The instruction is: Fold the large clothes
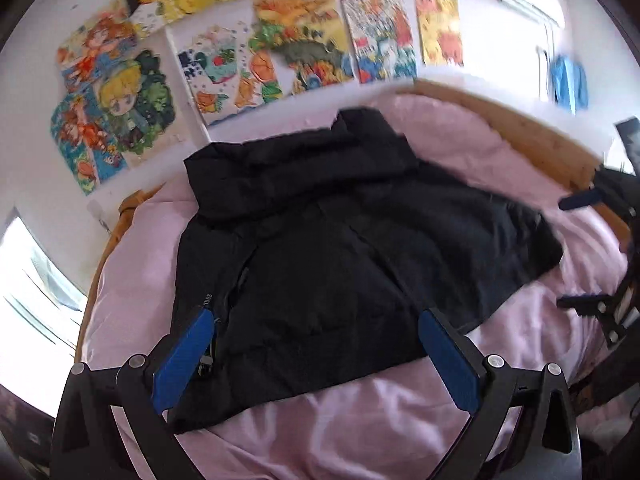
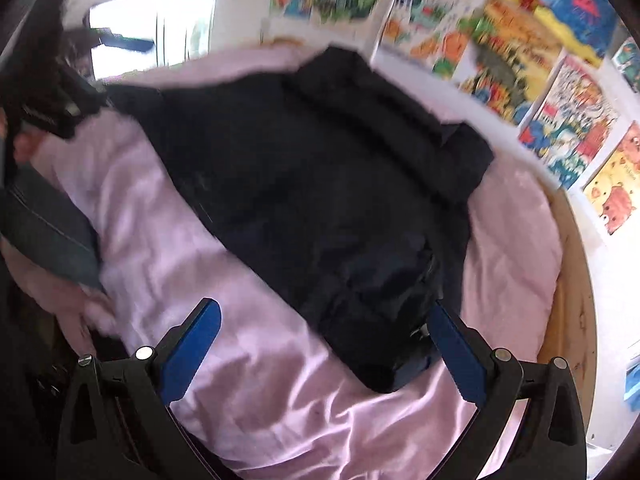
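**Black jacket spread on the pink bed, both grippers open above it**

Left wrist view: The black jacket (image 1: 332,248) is seen lying flat on the pink bedsheet (image 1: 360,420), filling the centre of the frame, its collar end toward 12 o'clock near the wall. Its folds are hard to read because the dark fabric swallows detail; a small white print near the 8 o'clock hem is only partly legible. The left gripper (image 1: 316,360) is held with its blue fingers (image 1: 184,356) spread wide, nothing gripped between them; whether the left finger touches the jacket's lower edge cannot be told. At 3 o'clock the other gripper is cut off by the frame edge. Colourful posters (image 1: 280,52) on the wall are blurred.

Right wrist view: The whole picture is smeared by motion. The jacket (image 2: 320,200) is seen running from 11 o'clock to 5 o'clock across the bedsheet (image 2: 248,368). The right gripper (image 2: 320,352) is likewise wide open and empty; its right finger (image 2: 456,356) lies just beside the jacket's near corner, contact being unclear. At 9 o'clock a grey sleeve (image 2: 48,232) is partly cut off.
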Demonstrator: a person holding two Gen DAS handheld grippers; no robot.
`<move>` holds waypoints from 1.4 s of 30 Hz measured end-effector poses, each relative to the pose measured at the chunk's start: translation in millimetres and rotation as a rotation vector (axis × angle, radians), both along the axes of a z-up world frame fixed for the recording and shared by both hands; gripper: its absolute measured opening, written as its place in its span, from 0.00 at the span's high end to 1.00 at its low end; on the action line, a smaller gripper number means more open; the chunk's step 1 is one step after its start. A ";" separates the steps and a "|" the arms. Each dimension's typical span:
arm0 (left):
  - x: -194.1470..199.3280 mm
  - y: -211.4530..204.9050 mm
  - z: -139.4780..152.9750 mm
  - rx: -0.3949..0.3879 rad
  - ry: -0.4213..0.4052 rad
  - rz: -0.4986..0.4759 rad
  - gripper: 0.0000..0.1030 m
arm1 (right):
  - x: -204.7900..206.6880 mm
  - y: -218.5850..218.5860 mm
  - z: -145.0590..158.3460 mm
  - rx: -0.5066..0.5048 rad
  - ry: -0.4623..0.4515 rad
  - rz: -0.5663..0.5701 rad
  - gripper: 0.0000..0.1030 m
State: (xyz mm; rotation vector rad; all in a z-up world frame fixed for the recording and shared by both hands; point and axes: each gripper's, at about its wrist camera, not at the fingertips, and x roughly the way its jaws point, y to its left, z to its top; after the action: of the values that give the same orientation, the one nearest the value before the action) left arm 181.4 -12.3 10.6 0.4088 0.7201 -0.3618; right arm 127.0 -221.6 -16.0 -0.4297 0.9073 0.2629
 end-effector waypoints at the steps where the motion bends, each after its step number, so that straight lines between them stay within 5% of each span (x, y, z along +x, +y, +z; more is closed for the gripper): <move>1: -1.6 -0.6 -3.1 0.007 -0.007 -0.003 0.00 | 5.0 1.3 -10.2 -0.031 0.011 -0.001 0.02; 7: -1.9 -2.3 -22.0 0.102 0.003 -0.019 0.00 | 32.9 20.1 -59.7 -0.207 0.026 -0.007 0.02; 10: -3.1 -1.2 -25.2 0.114 0.001 -0.028 0.00 | 40.4 32.0 -55.7 -0.240 -0.025 -0.005 0.02; 25: 7.2 3.0 -39.0 0.176 0.011 0.006 0.00 | 79.1 -14.9 14.6 0.099 -0.090 -0.210 0.02; 29: 14.7 4.0 -54.2 0.224 0.061 0.025 0.00 | 82.2 -22.5 9.1 0.120 -0.077 -0.214 0.02; 40: 23.6 8.1 -72.9 0.339 0.038 0.088 0.00 | 77.5 -24.9 0.4 0.101 -0.039 -0.177 0.02; 41: 25.9 10.1 -69.2 0.322 0.030 0.111 0.01 | 77.2 -24.8 -1.5 0.106 -0.030 -0.176 0.02; 42: 28.0 13.3 -65.3 0.310 0.018 0.124 0.13 | 75.3 -23.2 -3.0 0.108 -0.025 -0.174 0.02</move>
State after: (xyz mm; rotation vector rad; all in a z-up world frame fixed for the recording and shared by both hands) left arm 209.4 1.0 -54.7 0.6509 0.8178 -0.1360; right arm 202.2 -244.8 -19.0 -0.2516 0.8961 0.1461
